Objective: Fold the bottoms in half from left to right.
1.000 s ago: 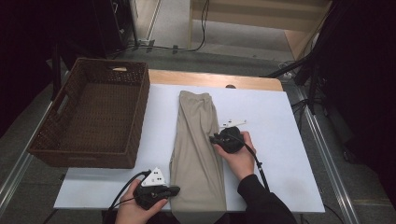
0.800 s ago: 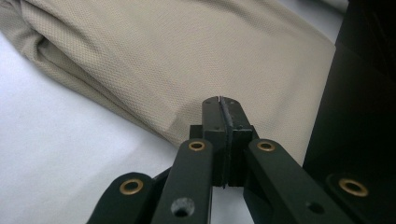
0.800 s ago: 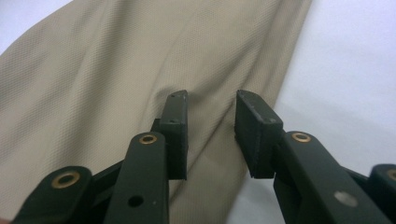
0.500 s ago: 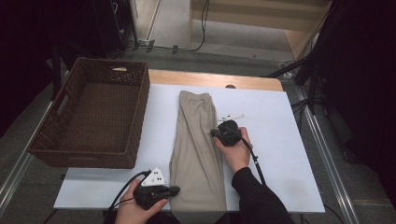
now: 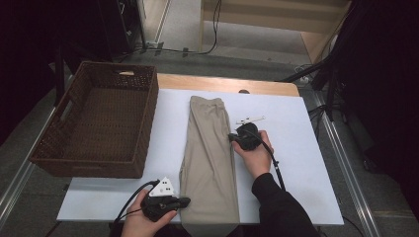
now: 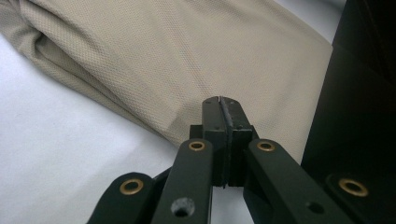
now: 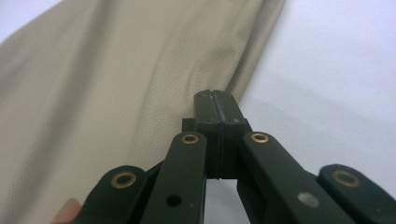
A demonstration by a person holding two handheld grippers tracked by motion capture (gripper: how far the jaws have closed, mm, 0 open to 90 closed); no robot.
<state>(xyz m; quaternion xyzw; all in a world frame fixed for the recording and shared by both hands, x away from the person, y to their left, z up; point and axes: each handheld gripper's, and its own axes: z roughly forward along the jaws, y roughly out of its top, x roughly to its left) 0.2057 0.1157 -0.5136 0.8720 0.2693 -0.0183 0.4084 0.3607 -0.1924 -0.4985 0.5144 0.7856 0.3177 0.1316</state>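
On the white table (image 5: pixel 296 163) we see folded beige trousers (image 5: pixel 210 163) lying lengthwise at the middle, beside a wicker basket (image 5: pixel 94 123). Our left gripper (image 5: pixel 184 201) sits clenched at their near left edge, and our right gripper (image 5: pixel 231 137) clenched at their right edge.

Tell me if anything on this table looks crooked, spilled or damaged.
Nothing stands out. The folded beige trousers lie flat and fairly straight on the white table, their near end hanging slightly over the front edge. The wicker basket sits upright. The left gripper and right gripper rest at the trousers' edges with jaws together.
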